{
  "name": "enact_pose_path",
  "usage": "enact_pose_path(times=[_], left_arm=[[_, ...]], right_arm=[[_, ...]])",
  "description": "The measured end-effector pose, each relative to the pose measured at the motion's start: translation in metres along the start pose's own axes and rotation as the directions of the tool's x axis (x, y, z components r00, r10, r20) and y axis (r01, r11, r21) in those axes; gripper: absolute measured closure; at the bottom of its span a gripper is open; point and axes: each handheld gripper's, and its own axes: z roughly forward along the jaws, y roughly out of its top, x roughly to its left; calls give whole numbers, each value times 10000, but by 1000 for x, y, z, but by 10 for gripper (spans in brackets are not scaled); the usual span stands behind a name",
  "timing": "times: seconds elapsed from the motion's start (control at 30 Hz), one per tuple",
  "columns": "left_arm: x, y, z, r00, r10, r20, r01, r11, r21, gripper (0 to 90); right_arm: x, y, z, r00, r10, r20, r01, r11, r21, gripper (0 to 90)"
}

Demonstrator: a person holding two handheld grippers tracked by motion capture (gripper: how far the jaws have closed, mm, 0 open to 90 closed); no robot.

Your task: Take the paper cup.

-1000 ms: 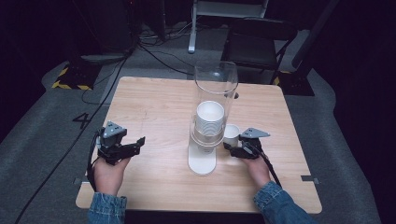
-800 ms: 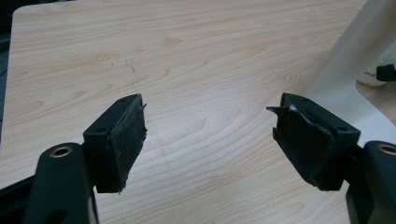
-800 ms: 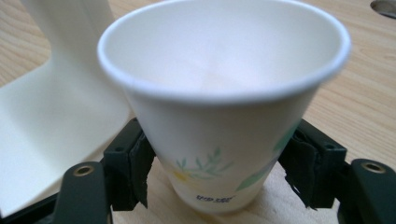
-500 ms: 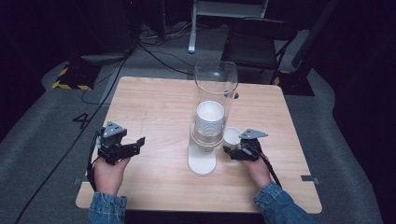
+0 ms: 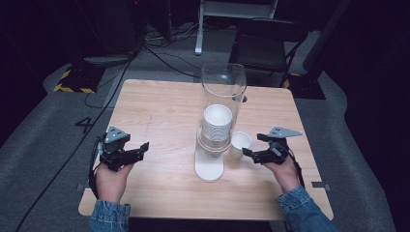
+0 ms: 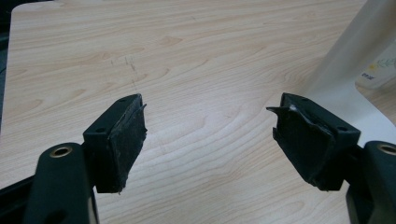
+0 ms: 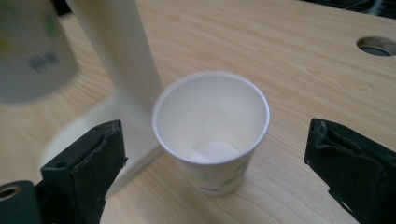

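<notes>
A clear cup dispenser (image 5: pixel 222 92) on a white stand (image 5: pixel 209 166) rises at the table's middle, with a stack of white paper cups (image 5: pixel 217 123) inside. One loose paper cup (image 5: pixel 240 143) (image 7: pixel 212 135) stands upright on the table just right of the stand. My right gripper (image 5: pixel 253 146) (image 7: pixel 215 172) is open, its jaws wide apart a little short of that cup, touching nothing. My left gripper (image 5: pixel 138 147) (image 6: pixel 208 135) is open over bare wood at the left, with the stand (image 6: pixel 345 60) ahead to its right.
The wooden table (image 5: pixel 159 111) has a round cable hole (image 7: pixel 379 45) near its far right side. A black chair (image 5: pixel 268 36) and cables lie on the floor beyond the far edge.
My right gripper has drawn back toward the person and to the right, leaving the loose cup standing by the dispenser. The left gripper has stayed put.
</notes>
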Motion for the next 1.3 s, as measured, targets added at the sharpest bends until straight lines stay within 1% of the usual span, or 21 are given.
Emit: enact_pose_path(times=[0.03,0.07,0.13,0.2,0.23,0.3,0.33,0.43,0.5,0.57,0.67,0.73,0.83,0.87,0.93,0.97,1.03,1.1,1.17,1.23,1.3], left_arm=[[0,0,-1,10000,-12,-43,12,10000,-13,248],[1,-1,-2,10000,-23,-30,23,10000,-23,248],[1,-1,-2,10000,-59,-44,59,10000,-1,247],[1,-2,-3,10000,-57,-49,57,10000,20,246],[1,-2,-2,10000,-48,-40,48,10000,27,246],[2,-2,-2,10000,-44,19,44,10000,62,246],[3,-2,-3,9999,-108,14,107,9999,54,245],[4,-2,-4,9999,-126,76,125,9999,43,241],[5,-2,-5,9998,-100,143,99,9999,59,240],[6,-1,-6,9997,-153,210,152,9999,44,238],[10,-1,-8,9993,-265,258,265,9996,7,231],[12,-1,-8,9992,-311,252,311,9995,13,229],[13,-1,-7,9994,-290,200,289,9996,42,226],[14,0,-7,9995,-233,193,231,9997,88,226],[15,-1,-7,9995,-262,183,261,9996,63,222],[16,-1,-6,9995,-286,163,286,9996,15,221],[17,-1,-6,9996,-253,144,253,9997,-11,220],[18,-1,-6,9997,-219,138,219,9998,-21,218],[19,-2,-5,9998,-102,146,102,9999,41,215],[20,-3,-3,9999,-60,97,59,9999,90,208],[22,-5,-2,10000,5,73,-6,10000,87,204]], right_arm=[[-2,4,-7,9998,158,-115,-159,9998,-144,58],[-3,7,-13,9998,169,-84,-172,9994,-289,58],[-4,13,-25,9999,-85,-72,82,9994,-348,61],[-4,18,-36,9991,-397,171,401,9990,-221,61],[-4,19,-42,9982,-513,314,521,9983,-258,61],[-5,23,-51,9971,-665,371,676,9973,-283,62],[-5,25,-56,9966,-712,420,724,9970,-281,62],[-5,31,-71,9930,-972,677,996,9945,-324,63],[-5,34,-79,9909,-1061,823,1092,9934,-340,65],[-6,36,-87,9896,-1123,902,1149,9931,-250,76],[-7,38,-95,9877,-1248,939,1248,9922,58,101],[-9,37,-102,9849,-1378,1052,1381,9904,43,128],[-15,36,-110,9849,-1229,1221,1238,9923,8,150],[-17,35,-112,9863,-1115,1213,1125,9937,-11,150],[-24,33,-117,9899,-721,1220,736,9973,-77,151],[-27,32,-119,9882,-667,1376,684,9976,-76,150],[-33,29,-123,9808,-573,1865,593,9982,-53,151],[-39,26,-126,9763,-502,2106,540,9985,-126,151],[-48,22,-128,9677,-430,2486,480,9988,-138,151],[-54,18,-129,9650,-322,2603,353,9993,-75,151],[-61,14,-129,9662,-219,2568,221,9998,22,151]])
